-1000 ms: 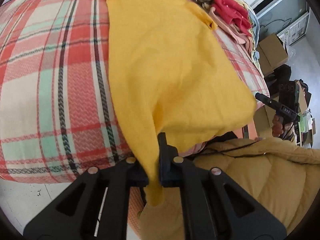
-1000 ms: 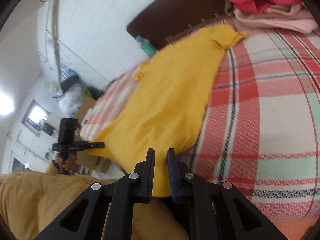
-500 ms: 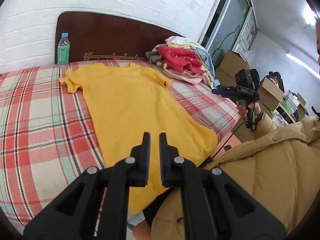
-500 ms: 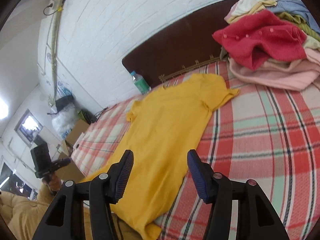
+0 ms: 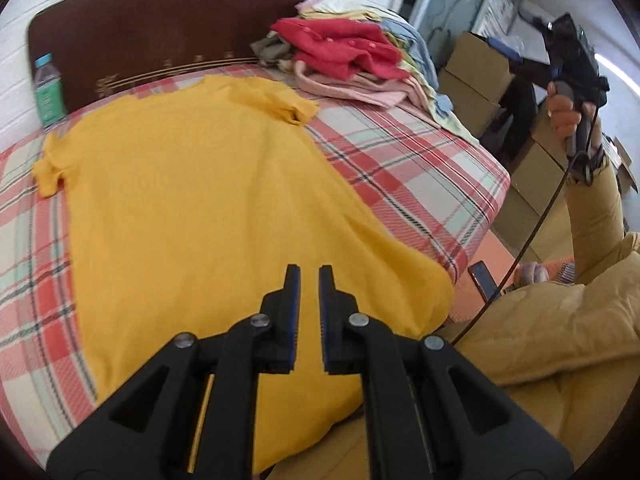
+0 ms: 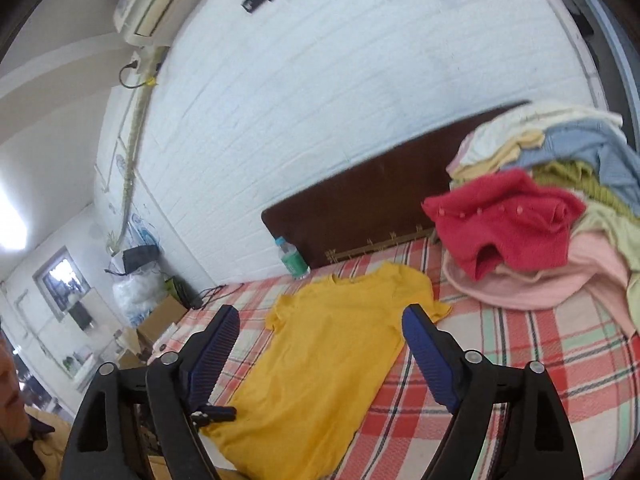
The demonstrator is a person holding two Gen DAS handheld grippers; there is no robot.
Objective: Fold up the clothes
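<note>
A yellow T-shirt (image 5: 208,200) lies spread flat on the plaid bed (image 5: 420,176), collar toward the headboard, its hem hanging over the near edge. My left gripper (image 5: 309,276) hovers above the hem; its jaws are opening, with a narrow gap and nothing between them. My right gripper (image 6: 320,314) is raised above the bed, jaws opening wide and empty, with the T-shirt (image 6: 328,352) lying beyond them. In the left wrist view the right gripper (image 5: 560,44) is held high at the right by a hand.
A pile of clothes (image 5: 352,52) topped by a red garment sits at the back right by the dark headboard (image 5: 160,28). A water bottle (image 5: 48,92) stands at the back left. Cardboard boxes (image 5: 476,68) stand beside the bed. A padded yellow sleeve (image 5: 560,328) fills the lower right.
Both grippers were shut on the shirt's hem a second ago. They have let go and risen; the shirt now lies flat. The right jaws opened wide, the left only slightly.
</note>
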